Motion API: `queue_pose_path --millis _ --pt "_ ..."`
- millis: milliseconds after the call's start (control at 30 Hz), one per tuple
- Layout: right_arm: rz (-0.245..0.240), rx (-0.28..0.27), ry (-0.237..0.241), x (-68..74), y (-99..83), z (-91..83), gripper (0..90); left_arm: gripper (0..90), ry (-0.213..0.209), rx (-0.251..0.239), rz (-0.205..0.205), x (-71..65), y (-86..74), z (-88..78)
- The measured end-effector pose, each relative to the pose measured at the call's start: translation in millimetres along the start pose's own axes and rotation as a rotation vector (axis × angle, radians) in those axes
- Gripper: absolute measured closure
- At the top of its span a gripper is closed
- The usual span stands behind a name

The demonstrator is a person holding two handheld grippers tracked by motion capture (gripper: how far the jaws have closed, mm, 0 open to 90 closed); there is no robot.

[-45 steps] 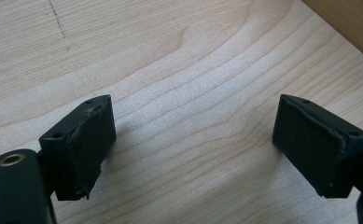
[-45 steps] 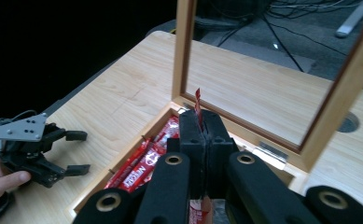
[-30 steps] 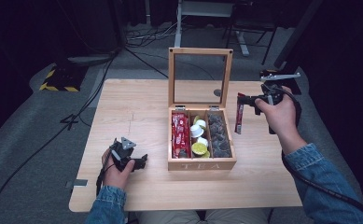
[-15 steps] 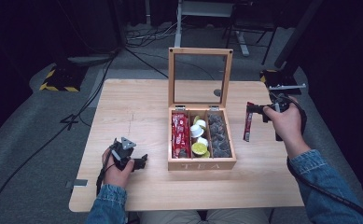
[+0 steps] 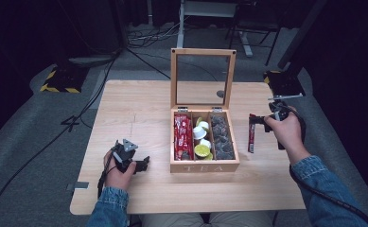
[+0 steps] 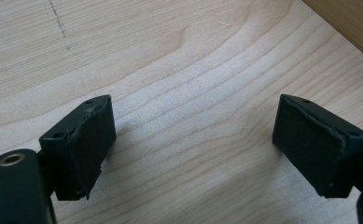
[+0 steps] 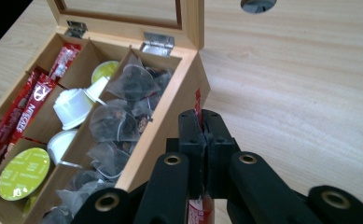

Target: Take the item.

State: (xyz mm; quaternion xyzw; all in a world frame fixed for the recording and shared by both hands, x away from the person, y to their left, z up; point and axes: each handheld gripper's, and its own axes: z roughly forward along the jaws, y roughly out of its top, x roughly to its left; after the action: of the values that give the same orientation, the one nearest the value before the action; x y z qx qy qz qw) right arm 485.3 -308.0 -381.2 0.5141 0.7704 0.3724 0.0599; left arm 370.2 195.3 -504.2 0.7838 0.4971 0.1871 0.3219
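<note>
While the scene is read from the left edge of the table across to the right, each line below takes one thing in turn.

Table: a pale wooden table with bare wood across its left half.

Left gripper: the left gripper rests low on the table near the front left, held in the person's left hand; in the left gripper view its jaws stand wide apart over bare wood with nothing between them, so it is released.

Tea box: a wooden tea box sits at the middle of the table, its glass-paned lid standing upright at the back and the word TEA on its front wall.

Left compartment: red stick sachets lie lengthwise in it.

Middle compartment: white and green capsules are stacked there.

Right compartment: dark pyramid tea bags fill it.

Red sachet: one red sachet is out of the box, hanging upright just beside the box's right wall, its lower end close to the table; whether it touches the wood I cannot tell.

Right gripper: the right gripper, in the person's right hand, is clenched on the upper end of that red sachet; in the right gripper view the pads press together on the thin red strip.
</note>
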Motion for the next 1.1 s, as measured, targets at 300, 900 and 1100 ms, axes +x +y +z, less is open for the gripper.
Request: queue_pose_path --millis 300,900,1100 --pt "0.036 0.025 -0.004 -10.4 -10.2 14.5 87.3 13.5 0.000 0.000 0.001 0.1 0.1 0.1" --pt "0.084 0.061 -0.038 -27.5 -25.5 41.4 84.9 13.5 0.001 0.000 -0.002 -0.3 0.0 0.1" --pt "0.087 0.074 -0.047 -28.9 -30.6 47.0 83.7 13.3 0.002 0.001 -0.001 -0.2 0.2 0.2"
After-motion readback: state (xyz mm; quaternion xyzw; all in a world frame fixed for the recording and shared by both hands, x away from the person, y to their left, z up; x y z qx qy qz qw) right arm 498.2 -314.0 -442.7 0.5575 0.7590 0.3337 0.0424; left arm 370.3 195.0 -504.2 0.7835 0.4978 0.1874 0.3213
